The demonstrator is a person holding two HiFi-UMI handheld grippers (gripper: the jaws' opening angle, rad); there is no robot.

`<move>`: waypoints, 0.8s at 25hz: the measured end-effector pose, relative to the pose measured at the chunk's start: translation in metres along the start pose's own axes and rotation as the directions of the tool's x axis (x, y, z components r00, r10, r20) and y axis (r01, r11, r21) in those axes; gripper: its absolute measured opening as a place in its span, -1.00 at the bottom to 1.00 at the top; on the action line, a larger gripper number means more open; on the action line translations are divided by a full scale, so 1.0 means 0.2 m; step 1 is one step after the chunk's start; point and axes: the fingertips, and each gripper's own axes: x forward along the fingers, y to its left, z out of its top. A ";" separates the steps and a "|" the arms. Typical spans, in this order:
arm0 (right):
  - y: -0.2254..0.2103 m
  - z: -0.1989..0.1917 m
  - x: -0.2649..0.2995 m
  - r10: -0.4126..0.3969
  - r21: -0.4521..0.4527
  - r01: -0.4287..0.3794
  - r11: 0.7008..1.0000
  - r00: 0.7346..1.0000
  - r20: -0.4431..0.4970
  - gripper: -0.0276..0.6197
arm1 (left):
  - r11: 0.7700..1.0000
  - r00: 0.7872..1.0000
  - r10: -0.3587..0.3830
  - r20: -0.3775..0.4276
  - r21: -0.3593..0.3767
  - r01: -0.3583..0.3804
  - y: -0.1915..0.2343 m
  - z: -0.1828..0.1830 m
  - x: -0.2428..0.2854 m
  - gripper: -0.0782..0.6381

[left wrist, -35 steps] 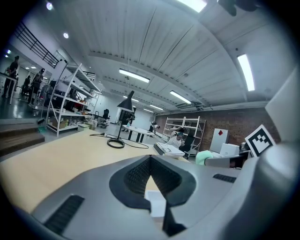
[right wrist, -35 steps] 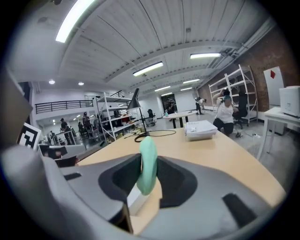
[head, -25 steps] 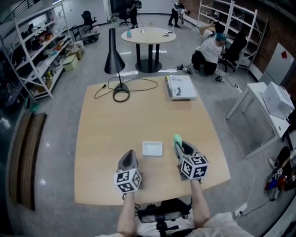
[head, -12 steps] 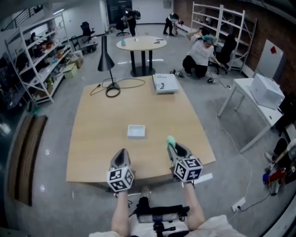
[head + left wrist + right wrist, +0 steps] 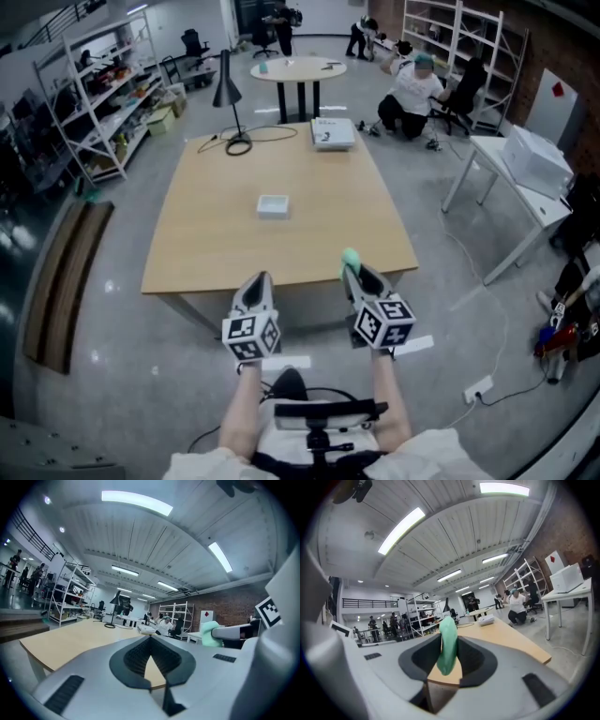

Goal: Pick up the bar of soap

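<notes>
Plainly, the pale green oval bar of soap [image 5: 350, 258] is already off the light wooden tabletop [image 5: 225, 234]: it sits clamped in the right hand-held gripper [image 5: 354, 274], at lower centre of the head view, just below the tabletop's near edge and over the grey floor. In the right gripper view the soap [image 5: 448, 644] stands on edge between the two dark pads, which press on its broad flat faces. Its upper end pokes out past the jaw tips and its lower end hangs into the gap.

The left hand-held gripper [image 5: 257, 287] sits to the left of it in the head view, clenched with nothing inside. In its own view the jaw tips meet at a point.

A small white rectangular dish [image 5: 273, 205] lies alone near the middle of the tabletop, with a black cone-shaded lamp [image 5: 228, 84] and a white stack of books [image 5: 333, 133] at the far end.

I judge the bar light and stiff but slick, with rounded edges that could let it squirt out under a hard squeeze. Taking it across the flat faces near the middle looks the safest hold. The present grip seems to lie toward one end, so a firm, steady pressure would suit it better than more force
</notes>
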 end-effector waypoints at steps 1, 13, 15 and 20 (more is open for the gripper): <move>0.03 0.01 -0.05 0.010 -0.005 -0.010 1.000 1.000 0.007 -0.57 | 1.000 1.000 -0.001 0.012 0.002 0.001 -0.03 0.03 -0.04 -0.76; 0.40 -0.08 -0.37 0.080 0.015 -0.081 0.997 0.996 0.042 -0.57 | 0.999 0.997 -0.039 0.068 0.034 0.037 -0.09 0.12 -0.50 -0.76; 0.48 -0.10 -0.44 0.082 0.018 -0.083 0.996 0.996 0.039 -0.57 | 0.998 0.995 -0.051 0.082 0.028 0.049 -0.08 0.12 -0.60 -0.76; 0.75 -0.17 -0.70 0.079 0.030 -0.079 0.996 0.997 0.012 -0.57 | 0.999 0.996 -0.050 0.070 0.022 0.049 -0.05 0.10 -0.99 -0.76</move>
